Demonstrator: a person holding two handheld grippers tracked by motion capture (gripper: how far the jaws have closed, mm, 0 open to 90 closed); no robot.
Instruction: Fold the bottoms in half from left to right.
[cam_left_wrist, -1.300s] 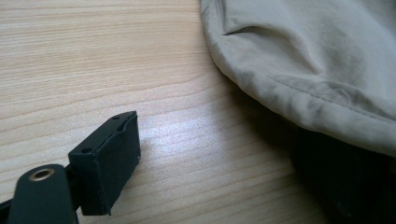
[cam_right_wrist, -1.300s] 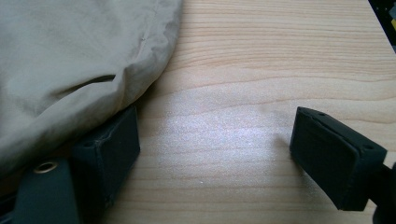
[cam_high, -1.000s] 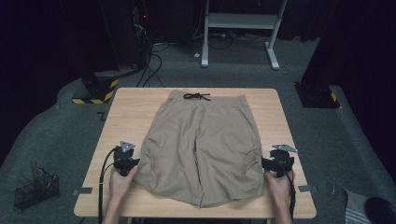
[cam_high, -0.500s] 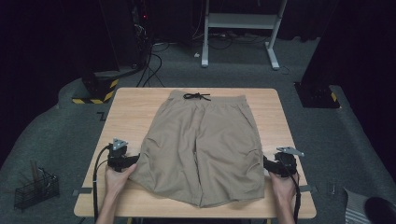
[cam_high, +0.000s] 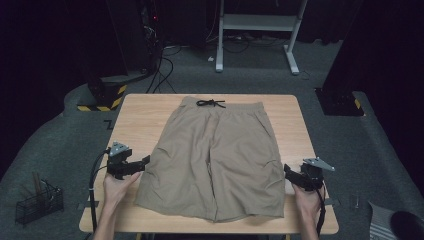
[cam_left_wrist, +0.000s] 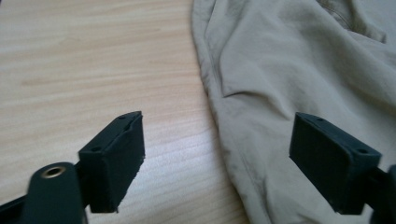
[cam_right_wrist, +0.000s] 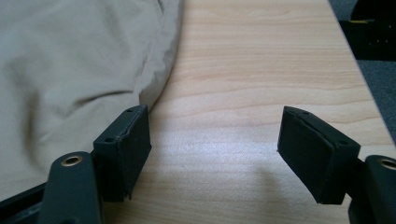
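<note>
Khaki shorts (cam_high: 217, 155) lie flat on the wooden table (cam_high: 145, 112), waistband and black drawstring (cam_high: 210, 103) at the far end. My left gripper (cam_high: 142, 163) stands open at the outer edge of the shorts' left leg; in the left gripper view the shorts (cam_left_wrist: 299, 79) lie under its right jaw and bare wood under the left. My right gripper (cam_high: 288, 175) is open beside the right leg's outer edge; in the right gripper view the shorts (cam_right_wrist: 74, 70) reach its left jaw, and the gap between the jaws holds only wood. Neither gripper holds anything.
A black wire basket (cam_high: 37, 202) sits on the grey floor at the left. Desk legs (cam_high: 292, 45) and cables (cam_high: 162, 62) stand beyond the table's far edge. A black-and-yellow base (cam_high: 107, 95) lies off the far left corner.
Both grippers have drawn outward and back toward the table's near edge, away from the shorts' legs. The shorts have not moved.
</note>
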